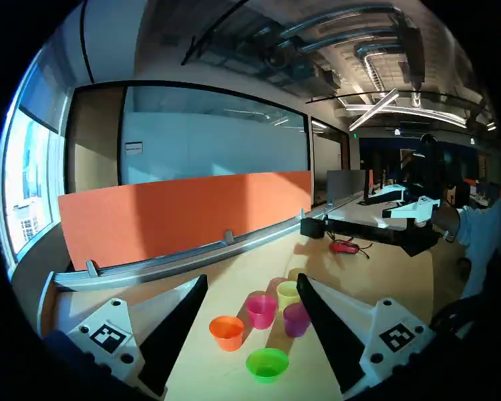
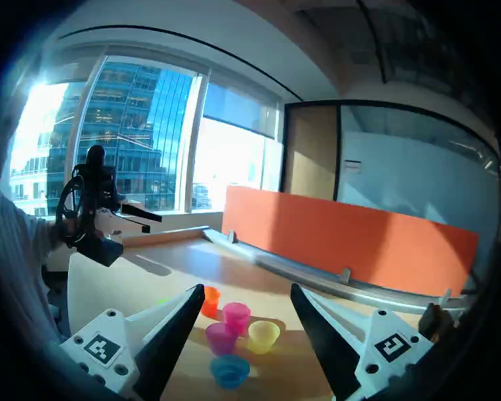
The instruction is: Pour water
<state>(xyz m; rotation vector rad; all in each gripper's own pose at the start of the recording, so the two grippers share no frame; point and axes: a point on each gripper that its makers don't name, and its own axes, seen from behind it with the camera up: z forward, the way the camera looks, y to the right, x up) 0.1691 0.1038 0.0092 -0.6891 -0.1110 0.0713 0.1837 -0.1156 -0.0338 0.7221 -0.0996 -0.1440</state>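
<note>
Several small plastic cups stand clustered on the wooden table: orange cup, pink cup, purple cup, yellow cup and green cup. My left gripper hovers above and before them, open, nothing between its fingers. In the right gripper view the orange cup, pink cup, purple cup, yellow cup and a blue cup lie below my open right gripper. Each view shows the other gripper farther off: the right gripper, the left gripper.
An orange divider panel on a metal rail runs along the table's far edge. A black box and a red object with cables lie at the far right. A person's sleeve is at the left; big windows lie behind.
</note>
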